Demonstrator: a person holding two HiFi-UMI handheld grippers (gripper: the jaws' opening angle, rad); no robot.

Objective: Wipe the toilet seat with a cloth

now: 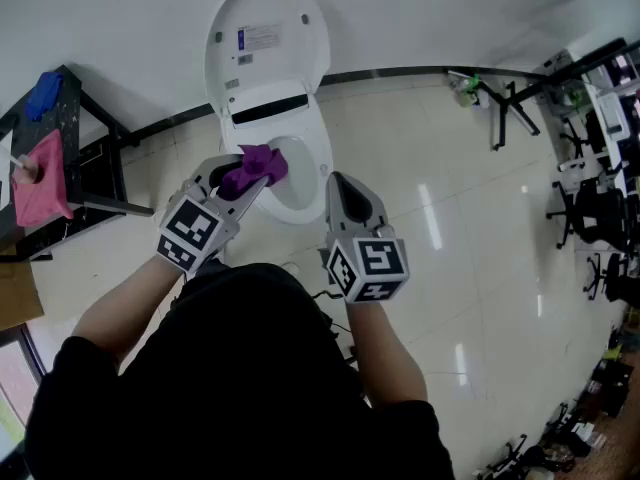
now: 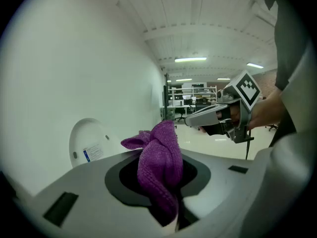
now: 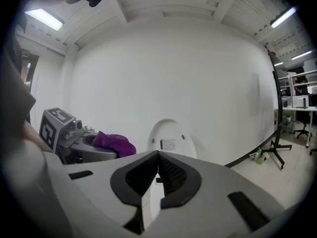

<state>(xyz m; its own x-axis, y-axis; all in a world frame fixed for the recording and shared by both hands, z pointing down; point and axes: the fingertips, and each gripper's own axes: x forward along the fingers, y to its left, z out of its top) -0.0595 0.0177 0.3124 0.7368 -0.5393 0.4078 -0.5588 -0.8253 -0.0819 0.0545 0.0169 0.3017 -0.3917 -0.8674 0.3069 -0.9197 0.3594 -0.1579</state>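
Left tongs (image 1: 249, 175) clamped on purple cloth (image 1: 260, 164), over left rim of toilet seat (image 1: 322, 156); contact unclear. Right tongs (image 1: 340, 184) pressed together, empty, near right rim.

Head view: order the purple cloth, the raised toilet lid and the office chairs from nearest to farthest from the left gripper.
1. purple cloth: clamped in the jaws of the left gripper, so touching it.
2. raised toilet lid: straight ahead, leaning against the wall.
3. office chairs: far off to the right, across the floor.
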